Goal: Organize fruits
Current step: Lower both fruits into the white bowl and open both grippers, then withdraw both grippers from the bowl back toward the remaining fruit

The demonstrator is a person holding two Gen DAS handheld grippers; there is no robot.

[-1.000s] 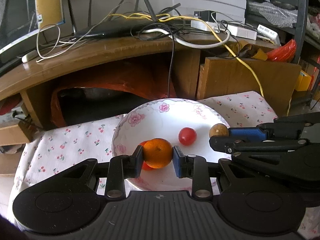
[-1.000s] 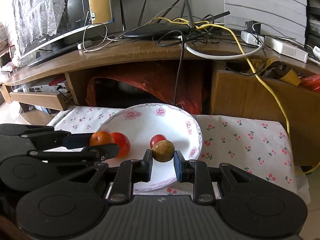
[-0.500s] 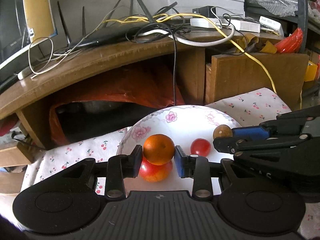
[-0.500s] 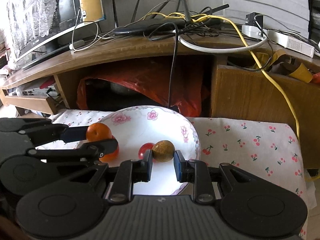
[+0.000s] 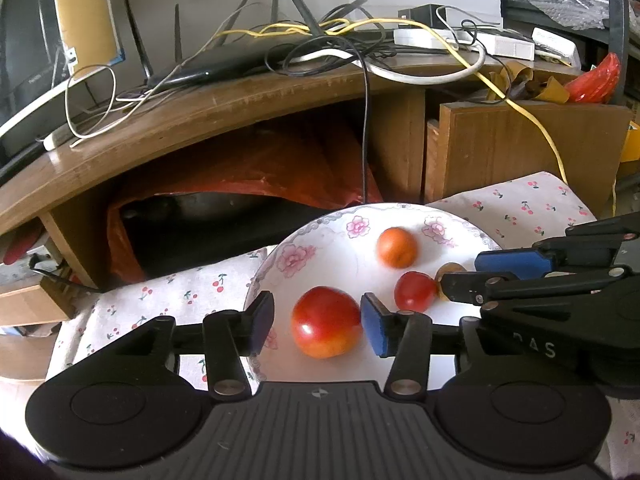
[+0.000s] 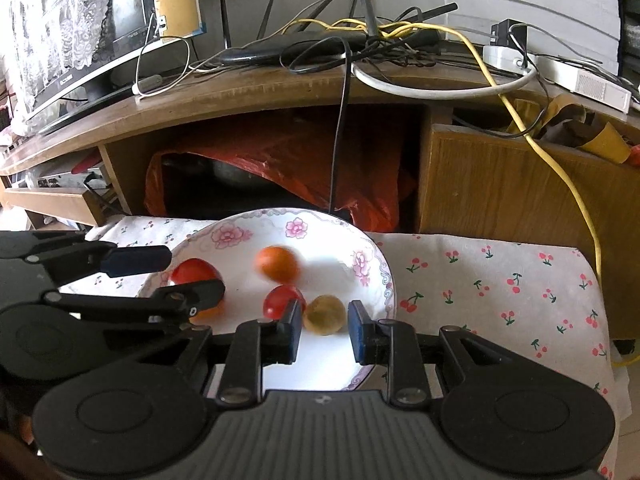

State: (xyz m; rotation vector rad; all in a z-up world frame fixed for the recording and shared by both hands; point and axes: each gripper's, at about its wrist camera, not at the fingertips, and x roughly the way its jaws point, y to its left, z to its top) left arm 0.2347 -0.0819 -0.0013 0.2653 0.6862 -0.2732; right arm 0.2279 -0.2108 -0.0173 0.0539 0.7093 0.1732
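Note:
A white floral plate (image 5: 320, 248) (image 6: 320, 368) sits on a cherry-print cloth. My left gripper (image 5: 316, 322) is open over the plate, its pads on either side of a big red tomato (image 5: 325, 322) (image 6: 192, 274) that lies on the plate. A blurred orange (image 5: 397, 247) (image 6: 278, 263) is on the plate beyond it. A small red tomato (image 5: 415, 291) (image 6: 280, 300) lies beside it. My right gripper (image 6: 324, 330) (image 5: 476, 276) is open, with a brown round fruit (image 6: 324, 315) (image 5: 450, 270) loose between its pads on the plate.
The cherry-print cloth (image 6: 500, 288) (image 5: 172, 296) covers a low table. Behind stands a wooden TV stand (image 5: 224, 108) with tangled cables, a router and a red plastic bag (image 6: 288, 168) beneath. A wooden cabinet (image 6: 500, 184) is at right.
My left gripper opened and let go of the orange, which now lies further back on the plate, blurred. My right gripper opened and released the brown fruit.

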